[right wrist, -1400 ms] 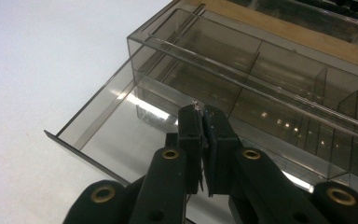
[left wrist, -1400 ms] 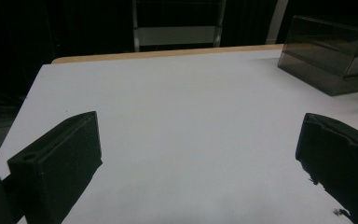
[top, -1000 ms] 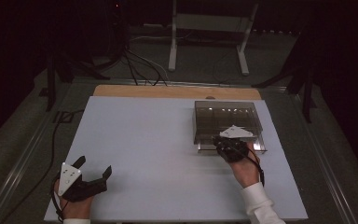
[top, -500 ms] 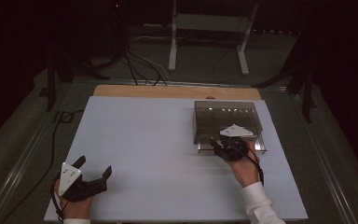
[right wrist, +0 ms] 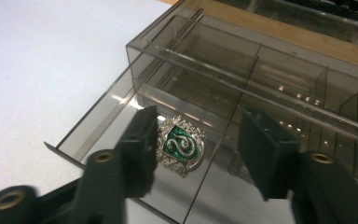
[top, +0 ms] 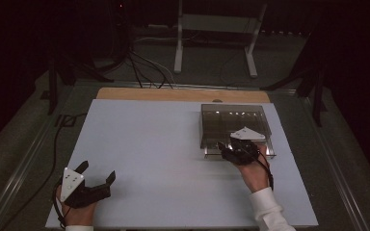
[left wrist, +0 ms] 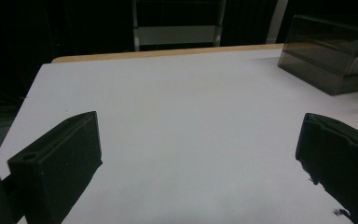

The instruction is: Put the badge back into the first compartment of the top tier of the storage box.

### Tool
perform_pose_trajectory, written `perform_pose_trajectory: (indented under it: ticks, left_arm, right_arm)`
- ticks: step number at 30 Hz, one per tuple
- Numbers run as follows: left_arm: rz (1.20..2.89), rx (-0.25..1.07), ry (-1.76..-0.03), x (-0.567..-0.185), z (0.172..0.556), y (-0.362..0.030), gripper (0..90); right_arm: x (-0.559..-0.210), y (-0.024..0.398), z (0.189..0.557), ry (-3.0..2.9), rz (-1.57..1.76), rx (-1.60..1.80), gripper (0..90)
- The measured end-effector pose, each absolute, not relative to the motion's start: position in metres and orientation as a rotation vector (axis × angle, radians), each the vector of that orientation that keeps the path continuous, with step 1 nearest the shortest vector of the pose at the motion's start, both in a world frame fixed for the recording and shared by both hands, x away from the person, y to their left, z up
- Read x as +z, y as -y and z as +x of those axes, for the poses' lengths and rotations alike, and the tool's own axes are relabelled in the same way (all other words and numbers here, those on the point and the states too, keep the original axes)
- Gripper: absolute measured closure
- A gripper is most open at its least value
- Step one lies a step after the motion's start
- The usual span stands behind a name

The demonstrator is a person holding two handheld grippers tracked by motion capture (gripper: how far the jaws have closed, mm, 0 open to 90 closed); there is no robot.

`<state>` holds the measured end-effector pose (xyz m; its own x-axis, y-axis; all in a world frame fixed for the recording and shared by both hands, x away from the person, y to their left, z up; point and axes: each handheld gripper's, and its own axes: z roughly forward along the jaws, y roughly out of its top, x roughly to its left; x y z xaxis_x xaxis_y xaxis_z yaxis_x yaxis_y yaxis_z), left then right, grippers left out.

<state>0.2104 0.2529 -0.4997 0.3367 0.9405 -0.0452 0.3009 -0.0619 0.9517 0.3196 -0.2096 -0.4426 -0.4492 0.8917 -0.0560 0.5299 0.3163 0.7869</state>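
Badge (right wrist: 182,145), silver crest with green enamel and a snake, lay flat in the near-left compartment of the pulled-out drawer (right wrist: 98,135) of the smoked acrylic organizer (top: 235,126), far right on the bench (top: 164,159). Our right gripper (right wrist: 193,149) had just been opening, jaws released either side of it. Left gripper (top: 96,174) rested released, near left. We judged the badge light, rigid, slick and scratch-prone; best pinched across its outer edges.

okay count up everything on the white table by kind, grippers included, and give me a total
Black two-jaw grippers: 2 (left gripper, right gripper)
Smoky clear plastic drawer box: 1
Silver-and-green snake crest badge, lying in the open drawer: 1
Total: 4
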Motion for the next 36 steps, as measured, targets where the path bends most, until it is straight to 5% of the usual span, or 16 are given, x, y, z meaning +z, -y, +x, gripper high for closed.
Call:
perform_pose_trajectory:
  ticks: [6,17,36]
  left_arm:
    - [1.582,0.788,-1.154,-0.5,0.21,-0.253,1.1]
    - [1.584,0.786,-1.154,-0.5,0.211,-0.253,1.1]
    - [1.584,0.784,-1.156,-0.5,0.211,-0.253,1.1]
  right_arm:
    - [-0.44,0.216,0.322,-2.054,1.324,1.033,21.8]
    - [-0.439,0.219,0.322,-2.031,1.352,1.046,3.4]
    - [-0.436,0.226,0.321,-2.044,1.344,1.064,0.0]
